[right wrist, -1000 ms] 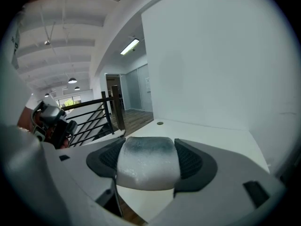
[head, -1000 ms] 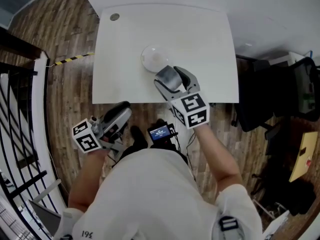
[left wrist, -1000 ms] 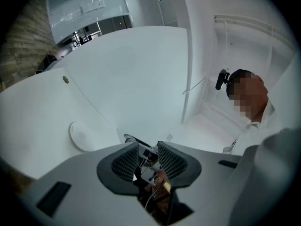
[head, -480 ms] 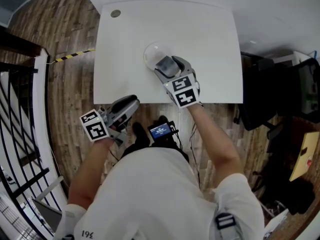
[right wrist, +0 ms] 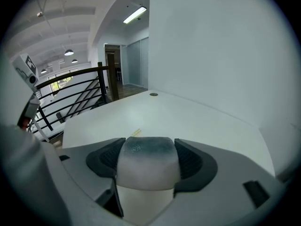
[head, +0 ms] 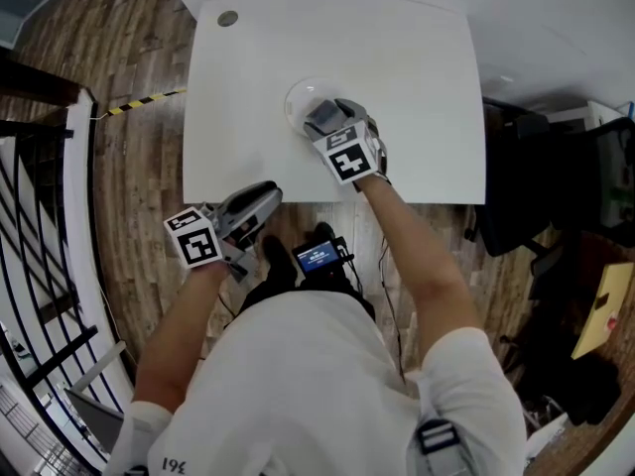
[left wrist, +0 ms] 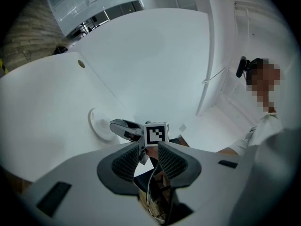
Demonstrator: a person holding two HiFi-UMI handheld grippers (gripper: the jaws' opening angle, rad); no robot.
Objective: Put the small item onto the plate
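A white round plate lies on the white table, a little nearer its front edge. My right gripper hovers over the plate's right part, shut on the small item, a grey-topped rounded block. In the right gripper view the item fills the gap between the jaws, and the plate is hidden beneath it. My left gripper hangs below the table's front edge, away from the plate. Its jaws stand a little apart with nothing between them. Through them I see the plate and the right gripper.
A small round disc sits at the table's far left corner. A thin yellowish scrap lies on the tabletop. A black railing runs along the left, and a dark chair stands off the table's right side.
My right gripper has carried the item forward from the table's front edge to above the plate. My left gripper has drifted slightly right and toward the table edge.
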